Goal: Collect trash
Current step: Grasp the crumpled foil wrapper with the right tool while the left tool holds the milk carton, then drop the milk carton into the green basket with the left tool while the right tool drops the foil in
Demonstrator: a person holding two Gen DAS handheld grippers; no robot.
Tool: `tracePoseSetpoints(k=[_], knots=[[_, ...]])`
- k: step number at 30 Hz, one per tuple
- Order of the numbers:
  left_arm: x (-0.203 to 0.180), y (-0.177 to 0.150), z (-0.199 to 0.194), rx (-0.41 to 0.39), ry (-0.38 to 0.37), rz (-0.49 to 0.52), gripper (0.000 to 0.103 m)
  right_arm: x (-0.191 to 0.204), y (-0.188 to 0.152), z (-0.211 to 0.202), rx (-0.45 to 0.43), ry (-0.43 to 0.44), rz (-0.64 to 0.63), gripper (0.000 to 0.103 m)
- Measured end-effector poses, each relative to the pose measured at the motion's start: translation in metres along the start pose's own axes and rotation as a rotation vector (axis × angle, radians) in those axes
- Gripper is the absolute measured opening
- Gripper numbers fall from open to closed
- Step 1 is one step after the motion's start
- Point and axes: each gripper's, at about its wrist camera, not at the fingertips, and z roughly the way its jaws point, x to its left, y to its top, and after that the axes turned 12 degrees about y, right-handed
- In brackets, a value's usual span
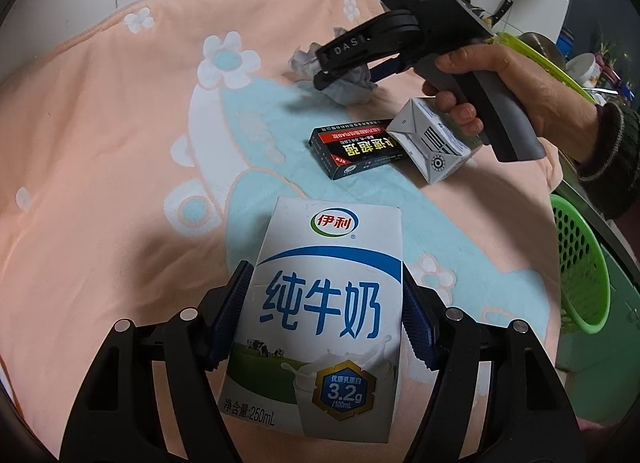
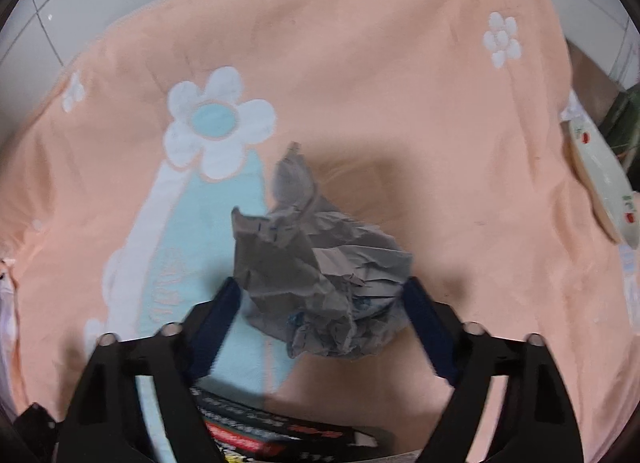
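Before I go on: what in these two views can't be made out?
- Basket contents: left wrist view, cut off by the frame edge.
- Right gripper contact with the paper wad: right wrist view is motion-blurred; in the left view its fingers hide the wad.
- Dark box: right wrist view, cut off at the bottom and blurred.

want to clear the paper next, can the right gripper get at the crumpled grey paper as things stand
Probably yes. The right gripper is open with its fingers either side of the crumpled grey paper, and nothing lies between them. The black box sits nearer, out of the way. The left gripper is busy holding the milk carton.
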Motion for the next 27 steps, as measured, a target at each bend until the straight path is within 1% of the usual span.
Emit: tracePoseSetpoints(k=[1, 2, 3, 5, 6, 9, 13, 18, 23, 27], knots=[[-0.001, 0.000, 0.000, 0.001, 0.001, -0.001, 0.069, -0.002, -0.001, -0.002, -0.005, 0.002, 0.003, 0.066], [-0.001, 0.000, 0.000, 0.000, 0.003, -0.001, 0.068, -0.002, -0.002, -0.003, -0.009, 0.004, 0.003, 0.056], [-0.002, 0.000, 0.000, 0.000, 0.005, -0.001, 0.068, -0.003, -0.003, -0.007, -0.021, 0.029, 0.005, 0.044], [-0.002, 0.000, 0.000, 0.001, 0.008, -0.003, 0.069, -0.003, -0.005, -0.014, -0.036, 0.065, 0.015, 0.032], [-0.002, 0.000, 0.000, 0.001, 0.010, -0.006, 0.068, -0.002, -0.007, -0.017, -0.042, 0.064, 0.010, 0.029], [-0.003, 0.000, 0.001, 0.005, 0.009, -0.012, 0.069, 0.003, -0.014, -0.031, -0.075, 0.067, -0.021, 0.026], [-0.005, 0.002, -0.001, 0.008, 0.014, -0.014, 0.068, 0.002, -0.028, -0.058, -0.131, 0.115, -0.017, 0.025], [-0.011, 0.004, -0.016, -0.023, 0.006, -0.011, 0.068, 0.006, -0.046, -0.099, -0.211, 0.185, -0.004, 0.025], [-0.023, 0.007, -0.036, -0.051, -0.013, -0.008, 0.068, 0.013, -0.075, -0.155, -0.300, 0.248, -0.017, 0.025], [-0.042, 0.008, -0.053, -0.086, -0.033, 0.022, 0.068, 0.011, -0.105, -0.187, -0.335, 0.265, -0.023, 0.025]])
